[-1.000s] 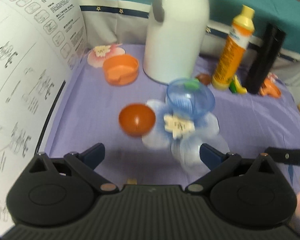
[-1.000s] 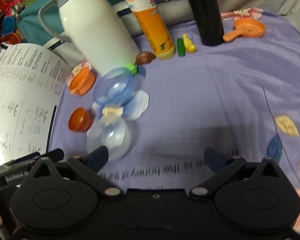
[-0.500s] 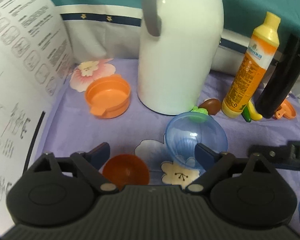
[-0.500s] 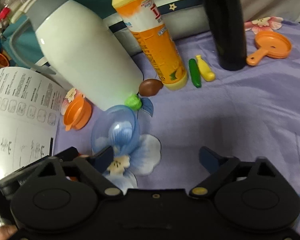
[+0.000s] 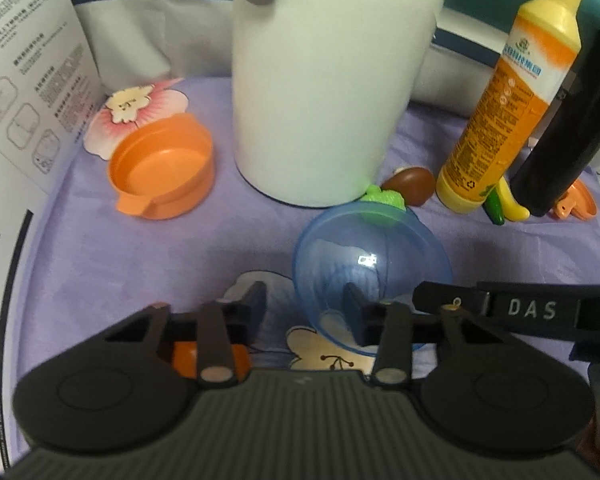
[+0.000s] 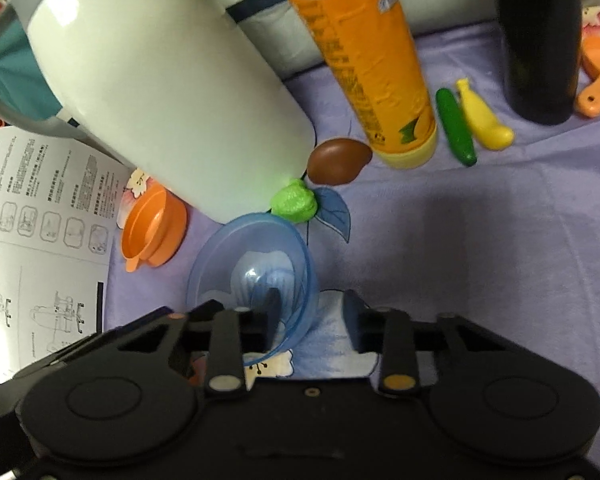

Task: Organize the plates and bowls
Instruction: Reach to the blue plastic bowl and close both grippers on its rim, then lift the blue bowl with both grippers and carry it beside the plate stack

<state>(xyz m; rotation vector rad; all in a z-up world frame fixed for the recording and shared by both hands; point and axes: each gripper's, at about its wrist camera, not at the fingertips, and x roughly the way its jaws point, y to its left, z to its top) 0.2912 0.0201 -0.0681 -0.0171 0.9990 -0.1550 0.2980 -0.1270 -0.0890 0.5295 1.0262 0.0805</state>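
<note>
Both grippers come at the blue bowl [image 5: 372,264] from opposite sides, seemingly to lift it by its rim with two holds. The bowl sits at the centre of each view on the purple floral cloth [image 5: 100,264], just in front of the white jug [image 5: 332,80].

The left gripper [image 5: 304,310] straddles the bowl's left wall and the right gripper [image 6: 312,314] its right wall, each with one finger inside and one outside. Both sets of jaws have just been closing around the wall. A gap shows beside each pad, so neither pinches yet.

The blue bowl is empty, and a green toy [image 6: 294,202] touches its far rim. The orange pot [image 5: 162,168] at centre left is empty too. A small orange bowl [image 5: 184,356] lies mostly hidden under the left gripper, so its contents cannot be told.
</note>
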